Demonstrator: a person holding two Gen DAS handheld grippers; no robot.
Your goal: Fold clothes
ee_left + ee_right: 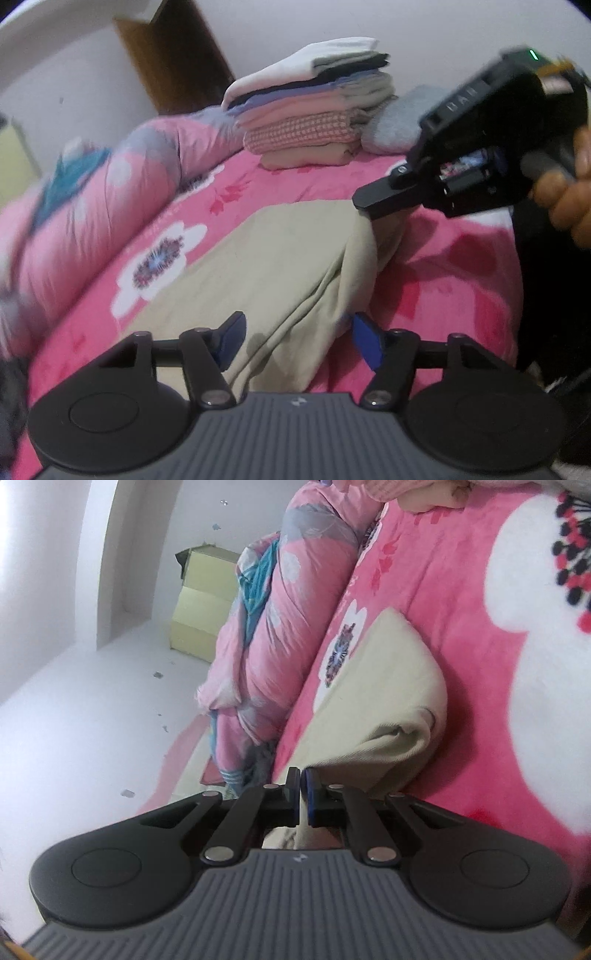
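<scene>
Two grippers are at work on one beige garment [258, 266] that lies on my pink flowered bedspread [454, 258]. My left gripper [295, 341] hangs with its blue-padded fingers [365, 343] spread wide, the near folded edge of the garment lying between them but touched by neither. In the left wrist view my right gripper [364, 205] comes in from 2 o'clock, held in my hand [569, 192], its tip at the garment's far corner. From its own camera, that right gripper [300, 797] has its fingers pressed together on a bunched beige edge of the garment [388, 701]. At 12 o'clock in the left view a stack of folded clothes [314, 110] sits on the bed, with a rolled pink quilt [110, 184] at 10 o'clock.
</scene>
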